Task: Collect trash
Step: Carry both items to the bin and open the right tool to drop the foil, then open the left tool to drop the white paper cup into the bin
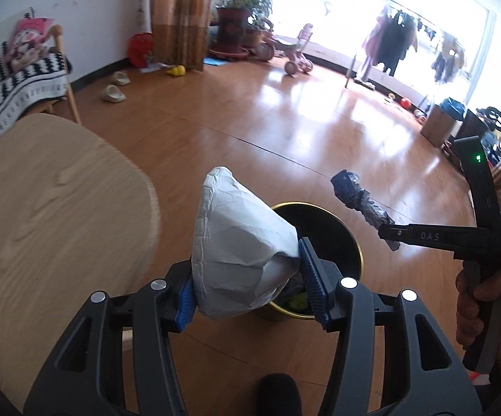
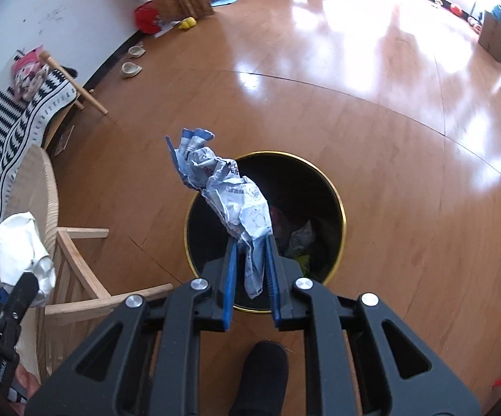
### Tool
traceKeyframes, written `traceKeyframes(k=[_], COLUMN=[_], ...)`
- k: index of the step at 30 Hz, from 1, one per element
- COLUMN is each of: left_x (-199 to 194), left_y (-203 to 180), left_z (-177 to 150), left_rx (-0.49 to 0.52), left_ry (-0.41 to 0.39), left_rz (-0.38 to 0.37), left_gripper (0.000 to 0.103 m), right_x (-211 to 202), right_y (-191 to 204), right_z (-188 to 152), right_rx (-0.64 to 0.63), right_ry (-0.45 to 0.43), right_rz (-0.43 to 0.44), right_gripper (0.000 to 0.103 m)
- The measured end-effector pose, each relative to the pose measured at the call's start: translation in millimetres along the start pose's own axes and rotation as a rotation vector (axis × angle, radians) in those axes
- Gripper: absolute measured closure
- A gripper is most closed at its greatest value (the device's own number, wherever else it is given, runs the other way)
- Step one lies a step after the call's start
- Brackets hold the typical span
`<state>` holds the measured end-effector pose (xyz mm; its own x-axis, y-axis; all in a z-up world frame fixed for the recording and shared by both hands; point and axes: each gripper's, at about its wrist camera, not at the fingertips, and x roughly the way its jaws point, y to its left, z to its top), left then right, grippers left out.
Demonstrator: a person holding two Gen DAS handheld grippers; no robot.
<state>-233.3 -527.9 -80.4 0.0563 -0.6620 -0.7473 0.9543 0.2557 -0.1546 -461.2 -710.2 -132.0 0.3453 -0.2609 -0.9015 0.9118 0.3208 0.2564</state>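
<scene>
Left wrist view: left gripper (image 1: pixel 247 277) clenched on a crushed white paper cup (image 1: pixel 236 246), pads biting its narrow base end, wide mouth pointing up and away. The cup hangs above the near rim of the black bin (image 1: pixel 354 242), beside the rounded edge of the wooden table (image 1: pixel 52 208). Judged light, thin-walled and already creased; it gives under the pads, so a grip across the folded base should hold better than one at the springy mouth. Right gripper (image 1: pixel 387 232) seen side-on, holding a dark crumpled wrapper (image 1: pixel 354 194). Right wrist view: right gripper (image 2: pixel 252 277) closed on the tail of that crumpled wrapper (image 2: pixel 229 194), printed blue and white, directly over the bin (image 2: pixel 333 194) opening. Judged featherlight, limp and slick; may drift when let go. Trash already lies in the bin.
</scene>
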Motion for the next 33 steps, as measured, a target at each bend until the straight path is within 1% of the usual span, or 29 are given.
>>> traceKeyframes(k=[3, 7, 8, 9, 11, 12, 14, 21, 22, 25, 27, 28, 30, 33], left_x=[12.8, 23.8, 26.1, 27.2, 30.1, 31.3, 35.9, 62.8, 65.9, 75.5, 78.6, 78.3, 76.3, 73.0], left_y=[-8.9, -12.6, -13.5, -12.6, -14.0, -14.9, -15.9, -26.2, -27.2, -33.2, -38.8, -40.5, -44.7, -46.9], left_z=[4.1, 9.3, 9.9, 10.0, 11.0, 11.3, 11.9, 14.7, 14.7, 16.1, 16.0, 15.3, 14.6, 14.3], left_rx=[0.013, 0.019, 0.018, 0.017, 0.012, 0.011, 0.007, -0.003, -0.006, -0.012, -0.004, 0.0, 0.014, 0.026], left_ry=[0.011, 0.021, 0.023, 0.024, 0.029, 0.031, 0.038, 0.07, 0.074, 0.092, 0.092, 0.082, 0.057, 0.058], left_rz=[-0.015, -0.028, -0.03, -0.032, -0.036, -0.039, -0.048, -0.084, -0.094, -0.16, -0.17, -0.163, -0.154, -0.156], left_gripper=[0.052, 0.052, 0.052, 0.052, 0.052, 0.052, 0.052, 0.052, 0.052, 0.051, 0.032, 0.018, 0.018, 0.018], right_x=[-1.5, -2.8, -2.3, -3.3, -4.6, -7.3, -11.7, -13.2, -14.6, -18.1, -19.9, -20.2, -20.6, -21.4], right_y=[-5.0, -0.5, 4.9, 4.0, 6.8, 7.4, 5.7, -8.4, -11.2, -17.2, -20.1, -20.8, -18.7, -13.3], right_z=[-0.4, -1.9, -0.9, -0.6, -1.2, -1.7, -1.5, 0.1, 0.0, 2.0, 2.3, 2.6, 2.8, 0.9], right_rx=[0.006, 0.005, 0.007, 0.01, 0.013, 0.016, 0.024, 0.082, 0.095, 0.128, 0.153, 0.158, 0.159, 0.146], right_ry=[-0.001, -0.007, -0.013, -0.015, -0.033, -0.052, -0.073, -0.085, -0.09, -0.105, -0.111, -0.113, -0.117, -0.119], right_rz=[-0.003, -0.005, -0.007, -0.008, -0.009, -0.017, -0.016, -0.037, -0.041, -0.036, -0.022, -0.02, -0.022, -0.019], right_gripper=[0.087, 0.087, 0.084, 0.079, 0.031, 0.028, 0.028, 0.028, 0.028, 0.028, 0.027, 0.027, 0.027, 0.027])
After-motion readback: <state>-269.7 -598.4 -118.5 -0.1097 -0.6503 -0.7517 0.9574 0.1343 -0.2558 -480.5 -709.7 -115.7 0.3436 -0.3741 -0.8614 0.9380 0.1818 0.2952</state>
